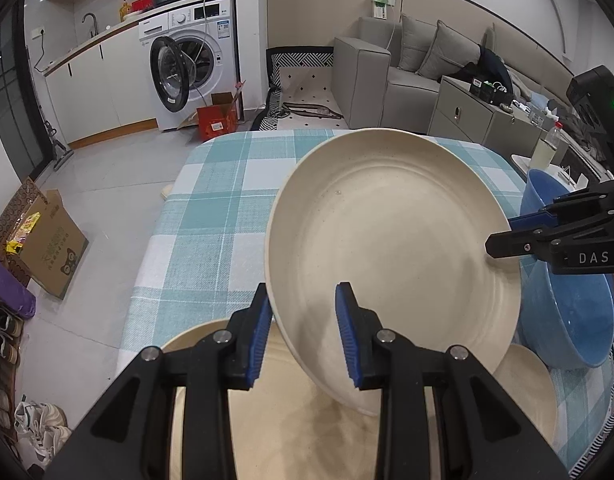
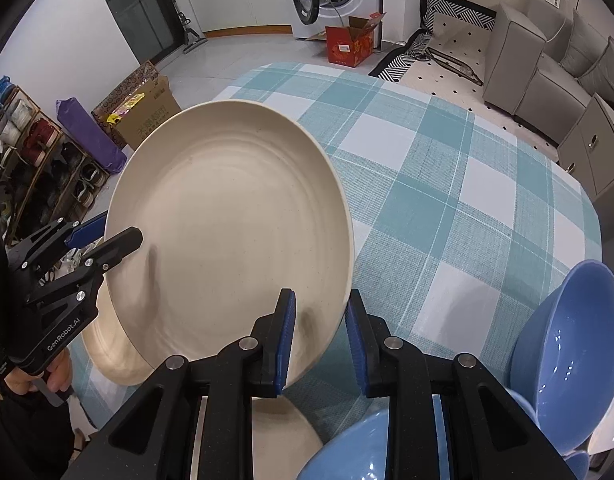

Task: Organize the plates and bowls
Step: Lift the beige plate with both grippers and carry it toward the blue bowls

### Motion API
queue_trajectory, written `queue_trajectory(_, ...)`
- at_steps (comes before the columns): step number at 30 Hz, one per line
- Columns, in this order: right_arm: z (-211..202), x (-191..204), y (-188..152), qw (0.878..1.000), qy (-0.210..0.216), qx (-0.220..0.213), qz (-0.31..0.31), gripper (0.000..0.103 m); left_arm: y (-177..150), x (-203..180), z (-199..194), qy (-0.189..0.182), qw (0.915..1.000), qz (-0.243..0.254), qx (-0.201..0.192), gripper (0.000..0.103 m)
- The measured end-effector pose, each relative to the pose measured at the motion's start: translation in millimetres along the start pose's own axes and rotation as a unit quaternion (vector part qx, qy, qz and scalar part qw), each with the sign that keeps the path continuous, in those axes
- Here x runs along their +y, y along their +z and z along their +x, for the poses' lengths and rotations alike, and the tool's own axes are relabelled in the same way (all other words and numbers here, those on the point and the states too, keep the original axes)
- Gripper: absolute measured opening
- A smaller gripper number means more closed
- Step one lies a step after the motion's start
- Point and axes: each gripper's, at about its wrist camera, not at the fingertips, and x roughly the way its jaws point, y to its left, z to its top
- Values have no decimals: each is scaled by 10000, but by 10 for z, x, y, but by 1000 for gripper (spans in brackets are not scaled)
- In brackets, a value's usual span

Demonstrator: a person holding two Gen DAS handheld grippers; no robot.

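We hold the cream plate tilted above the desk, left gripper and right gripper fingers straddling its rim, not fully pinching.

The left gripper straddles the tilted cream plate's rim. The right gripper meets its far edge, above the checked desk.

Checked tablecloth on table, cream plates, blue bowls
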Motion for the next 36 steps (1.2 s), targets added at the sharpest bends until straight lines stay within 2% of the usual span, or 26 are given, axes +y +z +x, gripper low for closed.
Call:
queue_trajectory(10, -153, 213, -291, 9999, 74, -76, -116, 26, -251, -16, -290, 90, 9998, 86, -134, 31)
queue_trajectory(25, -268, 462, -806, 9997, 45, -77, -228, 26, -587, -69, -571, 23, 9996, 126, -232, 31)
queue_trajectory(36, -373, 581, -1227, 9996, 63, -88, -257, 26, -818, -192, -645, 5, 9993, 334, -155, 31)
